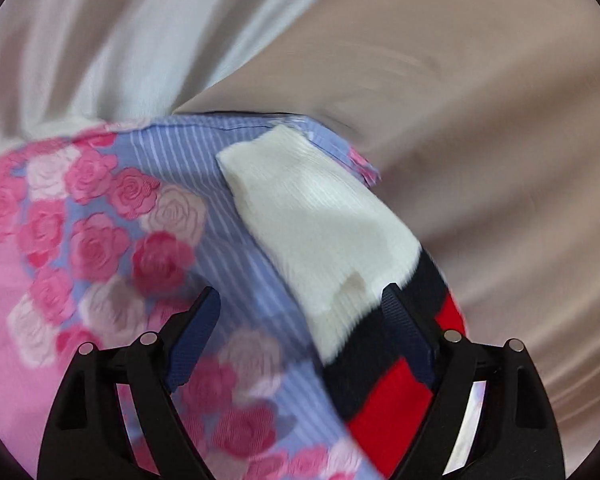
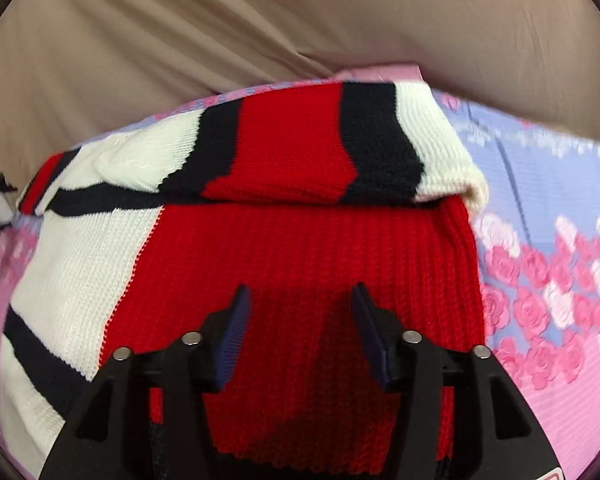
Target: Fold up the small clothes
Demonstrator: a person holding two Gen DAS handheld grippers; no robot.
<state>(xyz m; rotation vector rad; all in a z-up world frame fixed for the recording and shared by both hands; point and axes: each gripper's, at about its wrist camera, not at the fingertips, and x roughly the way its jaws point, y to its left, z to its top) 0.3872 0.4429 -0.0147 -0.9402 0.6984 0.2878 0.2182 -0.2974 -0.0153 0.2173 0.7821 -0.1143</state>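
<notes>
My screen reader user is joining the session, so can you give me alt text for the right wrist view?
A red, white and navy knitted sweater lies partly folded on a floral pink and lilac bedspread, its top section turned over in a striped band. The right tongs hang open over the red knit, gripping nothing. Wrinkled beige fabric fills the background.

place: home, bedroom | evidence: rose-print bedsheet (image 1: 100,216), beige curtain (image 2: 260,20)

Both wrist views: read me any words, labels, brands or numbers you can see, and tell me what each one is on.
None can be read.
Knitted sweater: only red, white and dark stripes, no tag showing.
Floral cloth: roses and stripes, no lettering.
Right gripper: a red-edged mark at the bottom right corner of its body, cut off by the frame, unreadable.
</notes>
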